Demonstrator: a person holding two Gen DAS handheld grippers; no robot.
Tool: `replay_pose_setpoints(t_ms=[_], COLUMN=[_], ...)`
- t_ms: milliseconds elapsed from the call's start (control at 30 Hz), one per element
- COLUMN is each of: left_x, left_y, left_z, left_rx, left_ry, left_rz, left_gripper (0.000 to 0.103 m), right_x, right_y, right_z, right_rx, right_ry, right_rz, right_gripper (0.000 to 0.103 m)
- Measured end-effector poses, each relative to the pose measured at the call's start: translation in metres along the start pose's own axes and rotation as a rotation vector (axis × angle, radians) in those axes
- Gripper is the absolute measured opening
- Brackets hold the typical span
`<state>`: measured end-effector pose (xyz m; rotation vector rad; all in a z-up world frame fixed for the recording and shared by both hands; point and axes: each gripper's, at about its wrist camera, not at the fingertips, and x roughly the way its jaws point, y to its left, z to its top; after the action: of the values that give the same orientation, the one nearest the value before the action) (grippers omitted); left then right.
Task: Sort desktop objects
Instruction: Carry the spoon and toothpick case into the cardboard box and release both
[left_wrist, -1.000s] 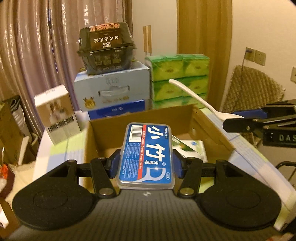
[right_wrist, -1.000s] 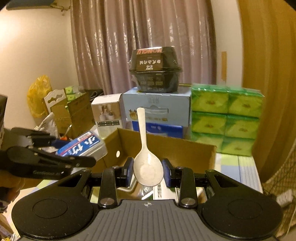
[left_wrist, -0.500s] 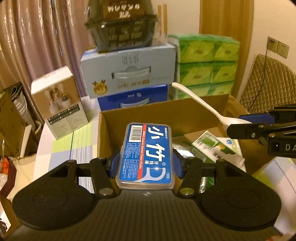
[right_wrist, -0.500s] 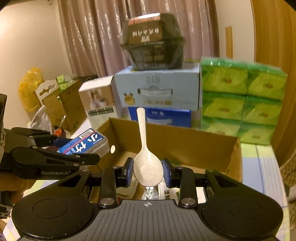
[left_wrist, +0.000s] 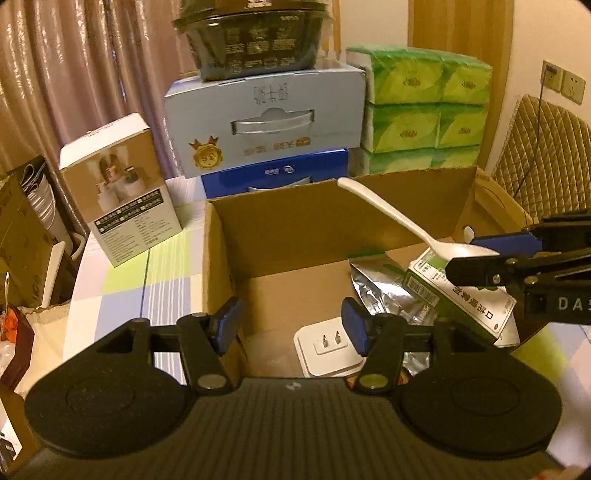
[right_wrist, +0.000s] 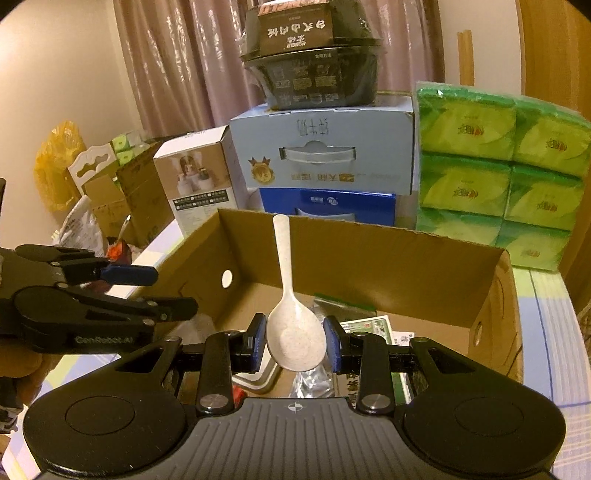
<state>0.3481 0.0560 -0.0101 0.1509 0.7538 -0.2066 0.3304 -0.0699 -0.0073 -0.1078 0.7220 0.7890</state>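
Both tools hang over the cardboard box (left_wrist: 221, 258) on the table (left_wrist: 122, 280) because that is where the things go. The left tool (left_wrist: 291, 325) is opening wider with nothing between its blue pads. The right tool (right_wrist: 295, 343) pinches the white spoon (right_wrist: 291, 325) by its bowl, handle up, above the box, ready to drop.
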Motion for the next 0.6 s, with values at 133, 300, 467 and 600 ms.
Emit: replay_pose_setpoints(t_ms=[133, 300, 467, 600], left_x=[-0.010, -0.023, -0.035, -0.046], left_y=[0.007, 0.011, 0.014, 0.016], left_z=[-0.001, -0.001, -0.001, -0.005], left_rx=[-0.023, -0.022, -0.038, -0.050], left_ry=[-0.012, -0.032, -0.049, -0.058], left_rz=[-0.001, 0.002, -0.008, -0.013], left_gripper=[0.054, 0.057, 0.058, 0.058], right_x=[0.003, 0.006, 0.002, -0.009], right_y=[0.007, 0.014, 0.010, 0.002], right_z=[0.000, 0.002, 0.005, 0.004], right_rx=[-0.001, 0.009, 0.055, 0.103], right_ry=[0.007, 0.000, -0.058, -0.108], right_rz=[0.006, 0.010, 0.010, 0.019], right_gripper=[0.030, 0.030, 0.040, 0.057])
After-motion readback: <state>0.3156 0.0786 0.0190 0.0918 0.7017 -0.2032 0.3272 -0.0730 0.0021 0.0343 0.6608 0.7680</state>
